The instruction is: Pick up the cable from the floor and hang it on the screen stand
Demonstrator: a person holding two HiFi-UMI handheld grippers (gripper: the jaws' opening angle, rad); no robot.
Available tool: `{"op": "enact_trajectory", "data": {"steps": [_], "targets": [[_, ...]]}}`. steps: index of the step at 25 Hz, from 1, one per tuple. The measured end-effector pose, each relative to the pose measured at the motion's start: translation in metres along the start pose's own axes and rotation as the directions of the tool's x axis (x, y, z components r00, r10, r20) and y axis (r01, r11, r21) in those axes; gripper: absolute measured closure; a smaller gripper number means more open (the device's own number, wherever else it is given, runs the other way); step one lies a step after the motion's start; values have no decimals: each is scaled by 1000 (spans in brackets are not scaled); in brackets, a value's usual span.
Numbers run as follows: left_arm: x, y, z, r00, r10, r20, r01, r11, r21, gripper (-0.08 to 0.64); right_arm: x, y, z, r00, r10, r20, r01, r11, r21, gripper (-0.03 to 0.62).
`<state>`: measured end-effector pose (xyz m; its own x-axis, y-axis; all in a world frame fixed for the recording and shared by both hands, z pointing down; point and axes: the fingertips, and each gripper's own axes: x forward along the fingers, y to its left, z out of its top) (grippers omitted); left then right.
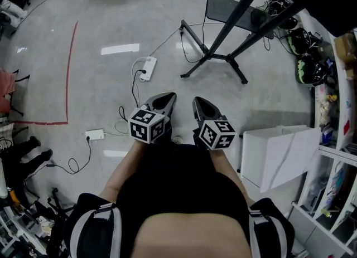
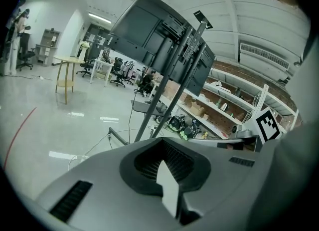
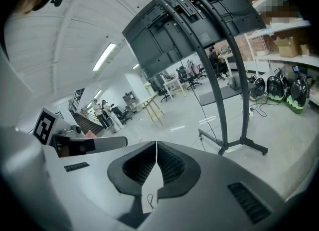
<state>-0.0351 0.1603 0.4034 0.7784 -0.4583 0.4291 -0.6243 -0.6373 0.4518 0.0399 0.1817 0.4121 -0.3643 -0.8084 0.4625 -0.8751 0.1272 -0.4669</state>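
**Grey floor, cable lying on it, both jaws closed and empty**

Grey polished concrete makes up the floor (image 1: 100,23), and the cable (image 1: 133,91) lies on it. It is a thin dark line that runs from a white power strip (image 1: 148,68) down toward the person's feet and ends in loose loops just ahead of the grippers. Neither gripper touches it.

The person holds the 2 grippers close to the body, side by side and angled somewhat downward. The left gripper (image 1: 166,100) has its jaws pressed together at the tips, with nothing between them. The right gripper (image 1: 199,102) is the same, its jaws meeting in a thin line and carrying nothing. Through the slit below the right jaws, a small curl of cable shows on the floor.

The screen stand (image 1: 230,23) rises ahead and to the right, well apart from the loops. It is a black frame on spread legs, and both gripper views show the backs of dark screens mounted high on it. A light cord runs from the power strip toward its base.

A red tape line (image 1: 70,62) marks the floor at the left. A second small white adapter (image 1: 95,135) with its own dark lead lies left of the person. A white box (image 1: 279,151) stands at the right, beside open shelves (image 1: 334,195). Further back along the same side lie helmets (image 1: 305,64).
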Motion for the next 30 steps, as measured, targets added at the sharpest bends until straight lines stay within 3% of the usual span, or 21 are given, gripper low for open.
{"op": "enact_trajectory", "data": {"steps": [15,30], "targets": [[39,86,88,1000,-28,13,28,999,-26,560,107,13,78,1000,1,-21,-1,999,-32,568],[77,161,131,999,-48,-20,48,999,-18,560,195,6,125,998,13,-67,-18,997,-79,568]]}}
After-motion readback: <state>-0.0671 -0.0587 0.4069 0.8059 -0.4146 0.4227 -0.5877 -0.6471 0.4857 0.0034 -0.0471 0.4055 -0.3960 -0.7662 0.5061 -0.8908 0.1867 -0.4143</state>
